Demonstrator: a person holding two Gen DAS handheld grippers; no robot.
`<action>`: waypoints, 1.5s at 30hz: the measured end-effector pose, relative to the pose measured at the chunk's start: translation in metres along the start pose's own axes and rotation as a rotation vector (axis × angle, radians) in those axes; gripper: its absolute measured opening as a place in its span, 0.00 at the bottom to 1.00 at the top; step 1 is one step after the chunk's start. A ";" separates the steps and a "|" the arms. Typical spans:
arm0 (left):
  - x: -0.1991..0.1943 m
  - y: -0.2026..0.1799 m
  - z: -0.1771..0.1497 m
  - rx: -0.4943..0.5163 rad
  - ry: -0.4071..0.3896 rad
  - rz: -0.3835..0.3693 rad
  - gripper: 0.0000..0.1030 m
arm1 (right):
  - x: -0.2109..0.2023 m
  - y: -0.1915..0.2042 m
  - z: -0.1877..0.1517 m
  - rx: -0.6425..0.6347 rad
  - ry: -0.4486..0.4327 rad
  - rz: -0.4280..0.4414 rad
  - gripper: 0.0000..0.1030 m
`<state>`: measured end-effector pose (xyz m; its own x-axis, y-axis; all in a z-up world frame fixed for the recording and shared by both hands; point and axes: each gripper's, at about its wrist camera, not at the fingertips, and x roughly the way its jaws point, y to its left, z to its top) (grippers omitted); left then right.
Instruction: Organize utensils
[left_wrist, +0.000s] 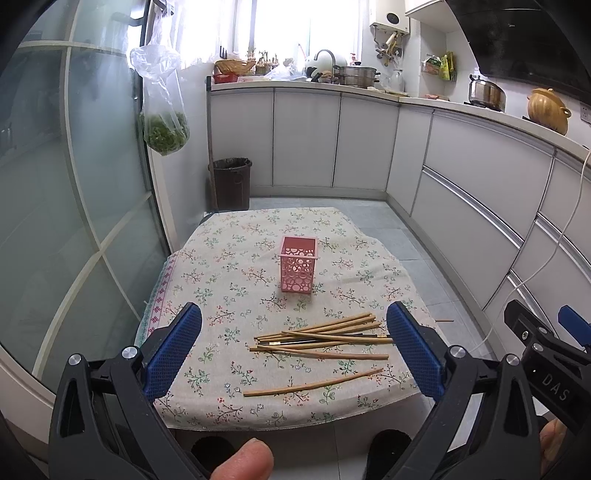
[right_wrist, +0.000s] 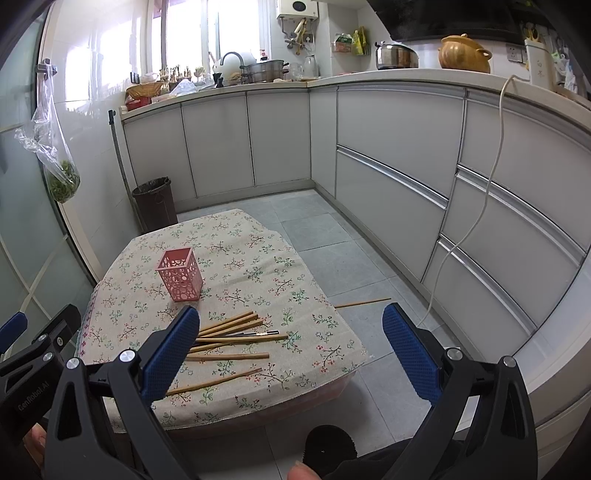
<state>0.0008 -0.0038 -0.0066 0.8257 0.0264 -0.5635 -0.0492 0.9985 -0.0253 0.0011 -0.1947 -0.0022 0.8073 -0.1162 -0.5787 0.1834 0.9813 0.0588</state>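
A pink perforated utensil holder (left_wrist: 298, 265) stands upright and empty on a floral tablecloth (left_wrist: 229, 266); it also shows in the right wrist view (right_wrist: 180, 274). Several wooden chopsticks (left_wrist: 325, 334) lie in a loose pile in front of it, with a dark one among them, and one chopstick (left_wrist: 314, 384) lies apart nearer the front edge. The pile also shows in the right wrist view (right_wrist: 231, 332). My left gripper (left_wrist: 295, 328) is open and empty above the pile. My right gripper (right_wrist: 291, 332) is open and empty, over the table's right edge.
One chopstick (right_wrist: 364, 302) lies on the grey tile floor right of the table. A dark bin (left_wrist: 232, 182) stands behind the table. White cabinets (right_wrist: 399, 177) run along the back and right. A glass door (left_wrist: 74, 221) is on the left.
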 end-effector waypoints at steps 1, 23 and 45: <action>0.000 0.000 0.000 0.001 0.000 0.001 0.93 | 0.000 0.000 0.000 -0.001 0.001 0.000 0.94; 0.000 0.000 0.001 0.000 0.001 0.000 0.93 | 0.000 0.000 -0.001 0.000 0.001 0.000 0.94; 0.008 0.006 0.002 -0.011 0.024 0.004 0.93 | 0.005 0.002 -0.001 0.013 0.011 0.021 0.94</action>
<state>0.0086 0.0027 -0.0096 0.8119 0.0290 -0.5830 -0.0584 0.9978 -0.0317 0.0047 -0.1935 -0.0056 0.8049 -0.0943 -0.5859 0.1740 0.9814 0.0812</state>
